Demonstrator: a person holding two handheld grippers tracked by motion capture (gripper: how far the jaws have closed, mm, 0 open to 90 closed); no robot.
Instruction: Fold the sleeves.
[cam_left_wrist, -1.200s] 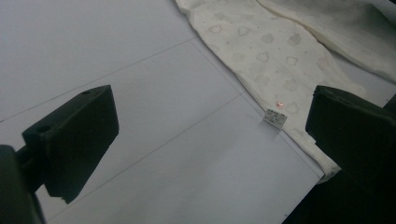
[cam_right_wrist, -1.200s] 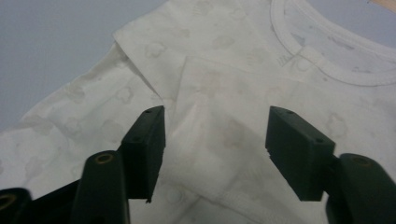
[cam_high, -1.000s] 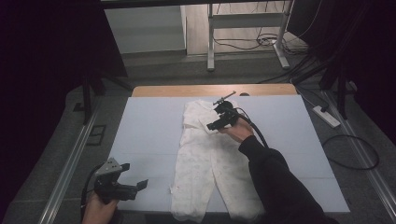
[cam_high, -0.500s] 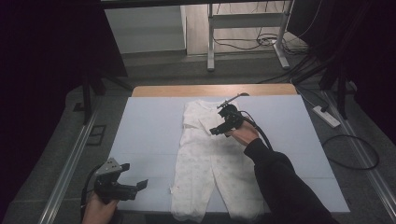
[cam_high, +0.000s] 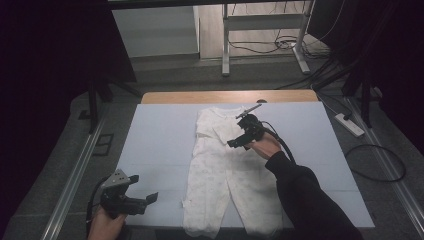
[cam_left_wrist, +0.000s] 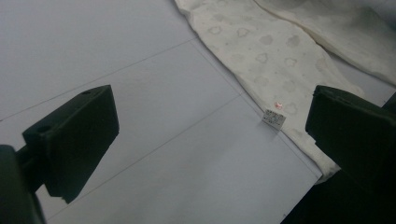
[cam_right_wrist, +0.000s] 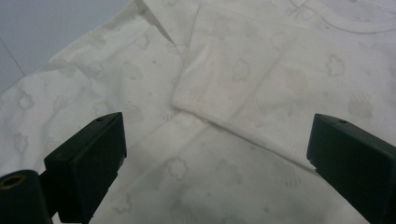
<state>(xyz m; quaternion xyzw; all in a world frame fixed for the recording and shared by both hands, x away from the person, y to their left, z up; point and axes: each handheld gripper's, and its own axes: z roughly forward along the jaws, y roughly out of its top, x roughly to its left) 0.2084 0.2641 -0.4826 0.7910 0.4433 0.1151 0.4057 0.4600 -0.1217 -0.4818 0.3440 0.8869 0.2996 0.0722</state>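
On the pale blue table (cam_high: 160, 150) a cream baby suit (cam_high: 220, 175) lies flat at centre, its sleeve folded in. The right gripper (cam_high: 235, 143) hovers at one o'clock, its jaws having just been opening with nothing between them – the fold seems released. The left gripper (cam_high: 148, 199) waits at seven o'clock with jaws spread; next likely a leg fold.

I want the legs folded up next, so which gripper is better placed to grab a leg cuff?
Probably the left gripper: it sits open at the near edge beside the romper leg cuff. The right gripper, jaws just opened and empty, hovers over the chest.
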